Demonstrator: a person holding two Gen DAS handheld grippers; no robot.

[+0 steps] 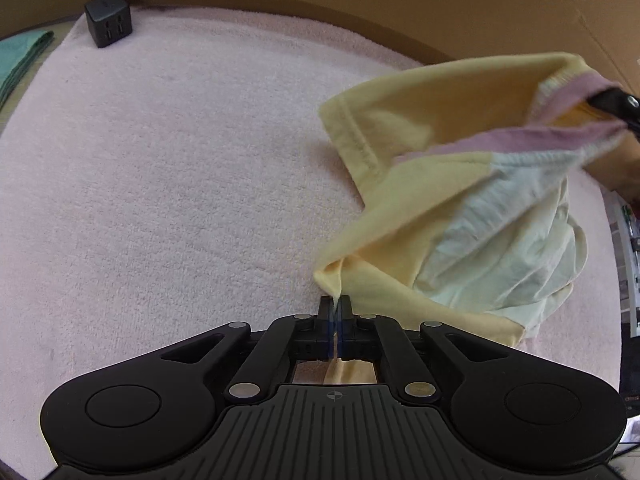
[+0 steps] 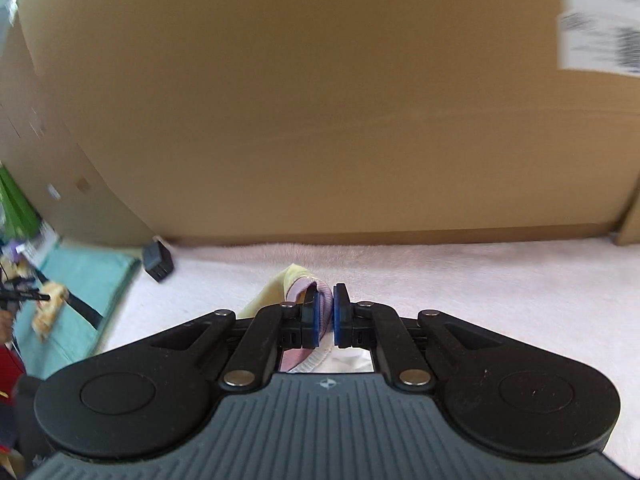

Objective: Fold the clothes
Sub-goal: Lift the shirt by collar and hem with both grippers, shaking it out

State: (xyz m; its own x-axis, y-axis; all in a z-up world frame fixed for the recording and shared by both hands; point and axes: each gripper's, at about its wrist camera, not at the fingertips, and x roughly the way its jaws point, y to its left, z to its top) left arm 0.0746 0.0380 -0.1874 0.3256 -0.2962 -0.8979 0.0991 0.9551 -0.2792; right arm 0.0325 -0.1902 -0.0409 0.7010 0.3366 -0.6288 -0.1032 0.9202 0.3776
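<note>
Hanging between the two claws, the yellow garment [image 1: 404, 184] with its mauve band [image 1: 516, 140] and pale lining is stretched up off the pink towel [image 1: 180, 168] that covers the surface; its lower corner is pinched in the left claw [image 1: 335, 308], whose jaws are pressed tight together on the cloth, a strip of yellow fabric passing back through them; its upper end, at the mauve band, is caught by the right claw [image 2: 327, 312], whose blue pads [image 2: 318, 316] stand nearly together with the mauve edge squeezed between them, white cloth showing below; most of the garment hangs clear of the towel toward the right of the left wrist view; a black cube-shaped charger [image 1: 108, 24] sits on the towel's far corner, well apart from the garment; a folded teal cloth [image 2: 76, 304] lies beside the towel; a brown cardboard wall [image 2: 320, 100] rises behind the towel's far edge.
</note>
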